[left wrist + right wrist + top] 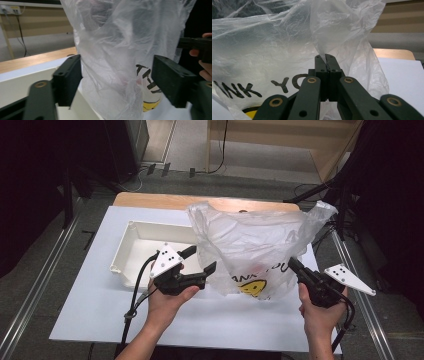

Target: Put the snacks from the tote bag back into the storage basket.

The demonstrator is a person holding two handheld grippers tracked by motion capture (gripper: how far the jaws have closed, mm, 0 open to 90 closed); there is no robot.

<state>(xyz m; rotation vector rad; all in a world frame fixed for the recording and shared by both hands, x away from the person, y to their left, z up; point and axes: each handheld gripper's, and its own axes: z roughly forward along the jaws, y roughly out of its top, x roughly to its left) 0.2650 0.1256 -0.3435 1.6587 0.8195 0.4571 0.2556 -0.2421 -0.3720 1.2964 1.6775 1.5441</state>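
White paper covers the table (90, 315), and a wooden edge shows at the back. On it stands a thin, crinkly plastic bag (250, 245) with a yellow smiley face, next to a white tray (131, 251). The right gripper (292, 263) pinches the bag's edge tight, while the left gripper (202, 260) is wide open beside the bag.

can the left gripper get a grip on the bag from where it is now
Probably yes. The left gripper is open, and in its own view the bag already hangs between the two jaws with nothing in front of it. The right gripper is shut on the bag's far side, holding it up.
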